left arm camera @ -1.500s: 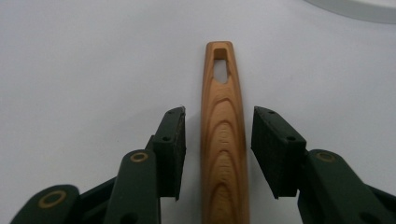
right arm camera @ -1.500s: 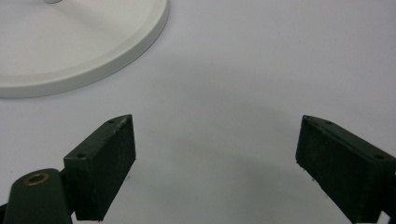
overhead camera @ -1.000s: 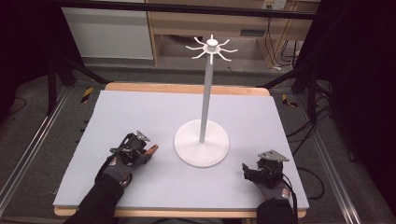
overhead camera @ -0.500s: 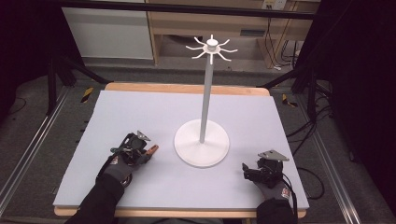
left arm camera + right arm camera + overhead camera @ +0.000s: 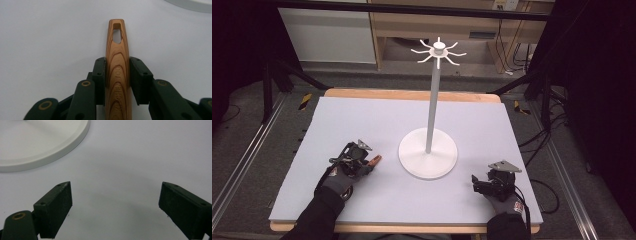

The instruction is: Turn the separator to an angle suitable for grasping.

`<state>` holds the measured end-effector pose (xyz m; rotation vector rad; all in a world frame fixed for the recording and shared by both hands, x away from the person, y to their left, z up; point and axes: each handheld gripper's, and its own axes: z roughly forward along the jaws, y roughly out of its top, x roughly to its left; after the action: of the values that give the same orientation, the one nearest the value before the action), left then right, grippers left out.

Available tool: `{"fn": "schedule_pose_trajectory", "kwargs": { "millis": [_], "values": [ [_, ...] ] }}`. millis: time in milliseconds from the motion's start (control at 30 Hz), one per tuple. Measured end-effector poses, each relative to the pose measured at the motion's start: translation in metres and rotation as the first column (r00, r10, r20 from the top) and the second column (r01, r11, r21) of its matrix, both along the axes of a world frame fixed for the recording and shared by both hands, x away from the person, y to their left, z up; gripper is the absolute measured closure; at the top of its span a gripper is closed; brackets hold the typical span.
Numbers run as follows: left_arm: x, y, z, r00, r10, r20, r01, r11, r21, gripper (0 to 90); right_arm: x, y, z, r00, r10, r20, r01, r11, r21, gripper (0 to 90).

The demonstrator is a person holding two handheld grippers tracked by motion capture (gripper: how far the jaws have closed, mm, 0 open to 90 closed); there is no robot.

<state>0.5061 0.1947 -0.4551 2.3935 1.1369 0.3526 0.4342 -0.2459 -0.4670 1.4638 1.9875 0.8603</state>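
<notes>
A wooden handle (image 5: 117,70) with a slotted hole near its tip is clamped between the two black jaws of my left gripper (image 5: 117,65). In the high view that left gripper (image 5: 371,162) sits low over the table, left of the stand, and the wooden handle (image 5: 374,161) pokes out toward the stand's base. The white stand (image 5: 428,152) has a round base, a tall pole and a ring of hooks (image 5: 438,51) on top. My right gripper (image 5: 474,181) rests near the table's front right, open with nothing in it; in its own view the right gripper (image 5: 115,196) faces bare table beside the base rim (image 5: 62,147).
A pale lavender mat (image 5: 362,120) covers the wooden table (image 5: 412,94). Black frame legs and cables stand on the floor at both sides. A cabinet and shelf lie beyond the far edge.
</notes>
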Motion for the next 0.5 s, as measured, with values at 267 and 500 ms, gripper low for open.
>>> {"fn": "schedule_pose_trajectory", "kwargs": {
  "millis": [267, 500],
  "values": [
    [-0.006, 0.008, 0.011, 0.9997, 0.003, 0.024, -0.002, 0.9992, -0.039, 67.3, 0.0, 0.0, 0.0, 1.0, 0.0, -0.002, 0.0, 1.0, 0.003, 12.0],
    [-0.013, 0.013, 0.023, 0.9976, 0.017, 0.067, -0.012, 0.9968, -0.079, 67.3, 0.0, 0.0, 0.0, 1.0, 0.0, -0.001, 0.0, 1.0, 0.003, 11.9]
  ]
}}
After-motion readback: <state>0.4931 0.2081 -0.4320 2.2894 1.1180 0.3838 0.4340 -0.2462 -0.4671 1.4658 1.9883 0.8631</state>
